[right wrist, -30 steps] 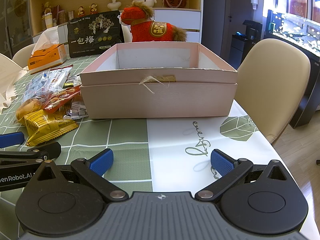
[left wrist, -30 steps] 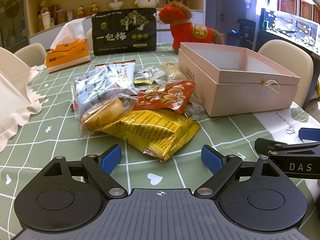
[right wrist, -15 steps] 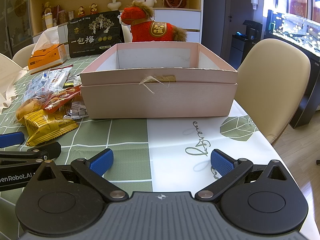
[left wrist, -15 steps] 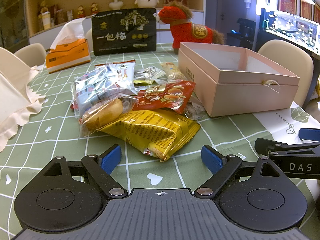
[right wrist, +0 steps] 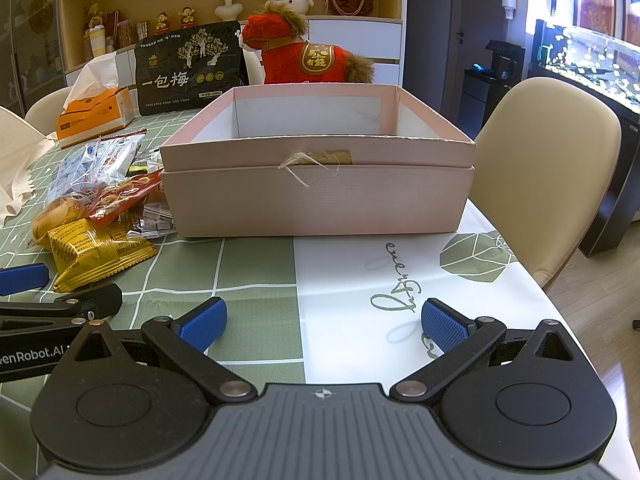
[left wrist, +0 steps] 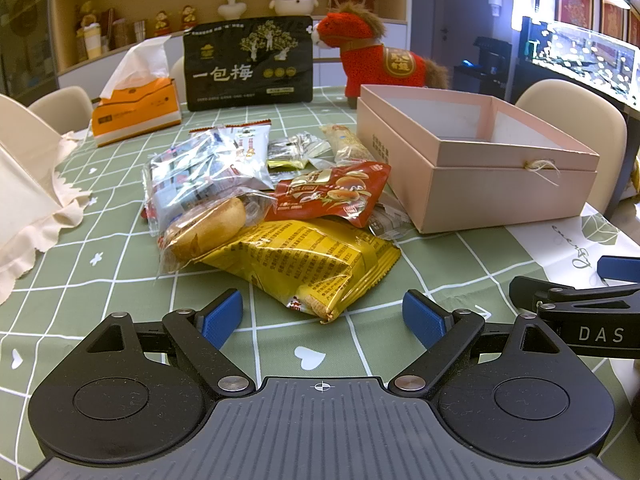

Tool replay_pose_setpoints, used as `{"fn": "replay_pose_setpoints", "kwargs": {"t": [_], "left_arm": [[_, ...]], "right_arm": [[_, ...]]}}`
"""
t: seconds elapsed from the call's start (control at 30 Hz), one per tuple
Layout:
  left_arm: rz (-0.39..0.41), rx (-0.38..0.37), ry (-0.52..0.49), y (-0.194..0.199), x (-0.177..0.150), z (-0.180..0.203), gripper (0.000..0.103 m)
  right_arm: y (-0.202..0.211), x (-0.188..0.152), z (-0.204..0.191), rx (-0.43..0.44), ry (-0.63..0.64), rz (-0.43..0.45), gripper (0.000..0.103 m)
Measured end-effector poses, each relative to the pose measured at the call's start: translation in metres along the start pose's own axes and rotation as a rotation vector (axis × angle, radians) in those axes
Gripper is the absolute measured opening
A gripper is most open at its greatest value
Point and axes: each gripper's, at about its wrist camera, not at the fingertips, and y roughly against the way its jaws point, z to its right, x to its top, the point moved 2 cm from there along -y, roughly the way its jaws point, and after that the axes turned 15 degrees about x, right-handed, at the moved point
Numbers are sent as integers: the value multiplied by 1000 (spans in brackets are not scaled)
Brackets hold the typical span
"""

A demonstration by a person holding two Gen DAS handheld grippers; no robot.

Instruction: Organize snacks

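Several snack packets sit heaped mid-frame on the counter (left wrist: 80,280), the lower ones half buried under the yellow bag (left wrist: 308,264) and red pouch (left wrist: 332,194), left of the empty pink box (left wrist: 480,184), while the left claw (left wrist: 322,316) and right claw (right wrist: 322,326) gape, released.

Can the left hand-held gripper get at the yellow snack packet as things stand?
Probably yes. The left hand-held gripper is open and empty, and the yellow snack packet lies just ahead of its fingertips at the near edge of the pile, with only bare tablecloth between.
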Motion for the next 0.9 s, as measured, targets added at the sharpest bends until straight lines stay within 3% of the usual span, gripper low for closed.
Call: {"fn": "replay_pose_setpoints", "kwargs": {"t": [0.77,0.83,0.9], "left_arm": [[-1,-1,1,0,0,0,93],[1,2,-2,0,0,0,93],[-27,13,-13,3,3,0,89]], "right_arm": [[7,-2,-4,0,3,-1,103],[9,3,-4,22,8,-62,103],[9,15,-1,77,28,-190,103]]}}
